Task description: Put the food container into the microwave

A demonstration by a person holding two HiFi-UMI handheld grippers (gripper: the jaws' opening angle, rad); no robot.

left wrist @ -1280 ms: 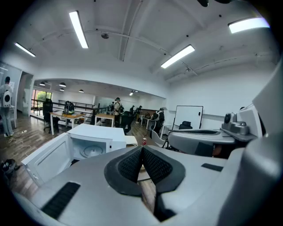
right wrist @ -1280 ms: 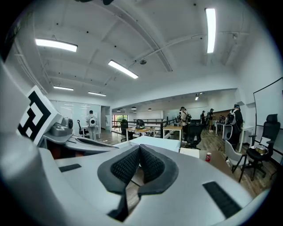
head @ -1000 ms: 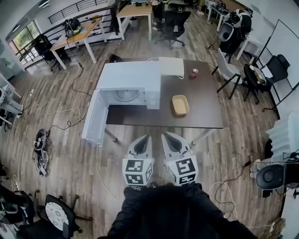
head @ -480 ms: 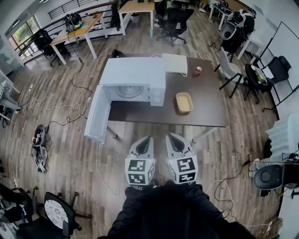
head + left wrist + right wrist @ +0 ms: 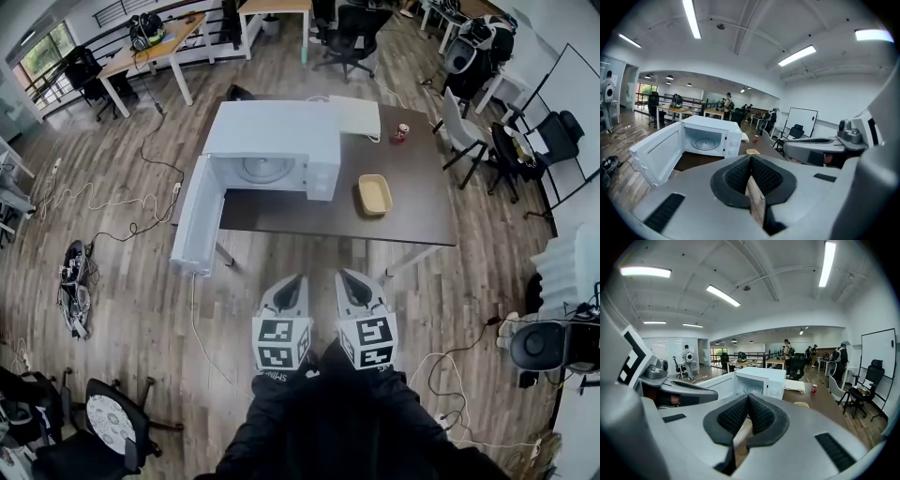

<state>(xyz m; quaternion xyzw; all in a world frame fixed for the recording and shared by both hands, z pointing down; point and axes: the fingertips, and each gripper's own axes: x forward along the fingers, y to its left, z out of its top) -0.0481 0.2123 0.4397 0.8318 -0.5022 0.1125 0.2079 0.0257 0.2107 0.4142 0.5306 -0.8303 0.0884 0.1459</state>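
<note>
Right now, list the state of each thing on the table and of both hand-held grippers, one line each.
microwave: door swung wide open, turntable bare inside.
food container: upright on the table right of the microwave, no lid, looks empty, not held.
red can: standing upright near the table's far edge.
left hand-held gripper: jaws together, nothing between them.
right hand-held gripper: jaws together, nothing between them.
</note>
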